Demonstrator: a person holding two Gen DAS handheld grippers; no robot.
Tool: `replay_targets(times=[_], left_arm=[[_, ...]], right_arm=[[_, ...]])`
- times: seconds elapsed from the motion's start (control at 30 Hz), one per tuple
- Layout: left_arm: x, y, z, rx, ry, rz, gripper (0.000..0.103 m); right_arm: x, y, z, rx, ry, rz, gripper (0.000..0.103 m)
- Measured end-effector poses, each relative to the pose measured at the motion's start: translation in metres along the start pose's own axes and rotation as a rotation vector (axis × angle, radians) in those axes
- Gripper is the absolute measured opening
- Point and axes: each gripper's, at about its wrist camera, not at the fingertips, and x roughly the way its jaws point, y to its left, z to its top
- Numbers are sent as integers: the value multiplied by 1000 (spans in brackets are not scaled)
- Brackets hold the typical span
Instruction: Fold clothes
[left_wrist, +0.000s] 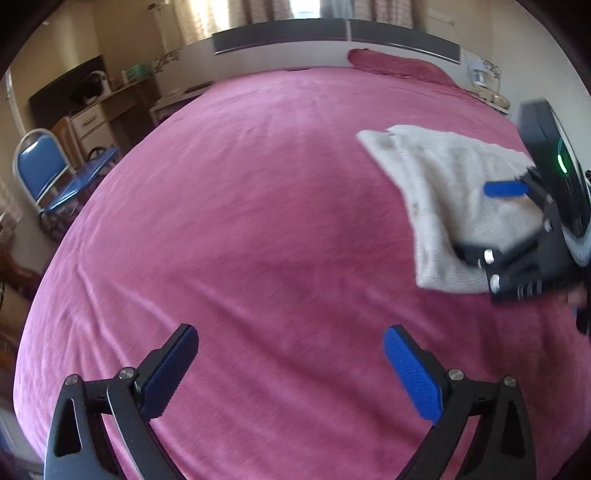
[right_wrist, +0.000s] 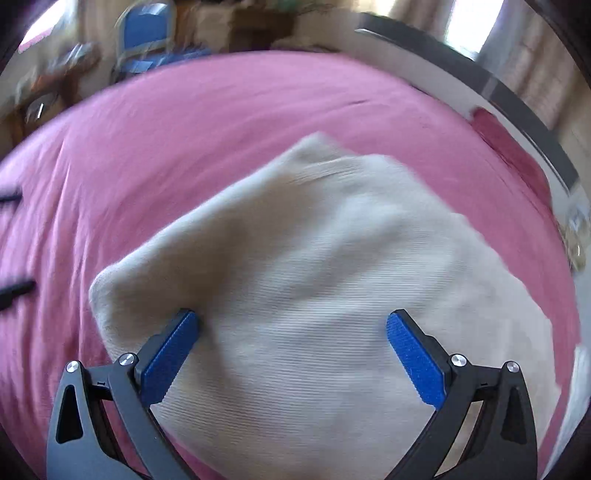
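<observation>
A folded beige knit garment (right_wrist: 314, 266) lies on the pink bedspread (right_wrist: 184, 129). My right gripper (right_wrist: 293, 334) stands open right over it, blue pads spread wide with the cloth's near part below them; whether they touch it is unclear. In the left wrist view the same garment (left_wrist: 443, 192) lies at the right, with the right gripper (left_wrist: 496, 221) over its right side. My left gripper (left_wrist: 291, 350) is open over bare pink bedspread (left_wrist: 258, 221), well to the left of the garment, with nothing between its pads.
A dark headboard (left_wrist: 332, 37) and a pink pillow (left_wrist: 395, 66) lie at the far end of the bed. Beyond the bed's left edge are a blue chair (left_wrist: 40, 166) and a desk with drawers (left_wrist: 96, 114). A small stand with items (left_wrist: 487, 81) is at the far right.
</observation>
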Motion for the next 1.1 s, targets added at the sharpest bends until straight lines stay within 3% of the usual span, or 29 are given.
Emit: replay_targets(times=[0.13, 0.27, 0.37, 0.43, 0.53, 0.63, 0.77, 0.93, 1.1], left_arm=[[0, 9, -6, -12, -2, -12, 103], [6, 0, 13, -47, -26, -87, 103], [15, -14, 48, -76, -48, -177, 103], [24, -28, 71, -72, -53, -274, 103], [36, -48, 97, -53, -53, -439, 103], [49, -60, 117, 4, -87, -534, 103], [61, -73, 142, 66, -149, -674, 103], [102, -87, 167, 71, -82, -862, 103], [111, -82, 155, 40, -82, -799, 103]], right_arm=[[-3, 8, -24, -5, -11, 46, 103], [-3, -12, -14, 55, -54, 50, 103], [26, -3, -13, 63, 36, 111, 103], [9, 0, -24, 86, 10, 131, 103], [-21, -23, -44, 225, -93, 138, 103], [-38, -50, -69, 350, -180, 112, 103], [-41, -74, -91, 445, -217, 88, 103], [-43, -96, -114, 527, -261, 69, 103], [-59, -89, -132, 530, -285, 105, 103]])
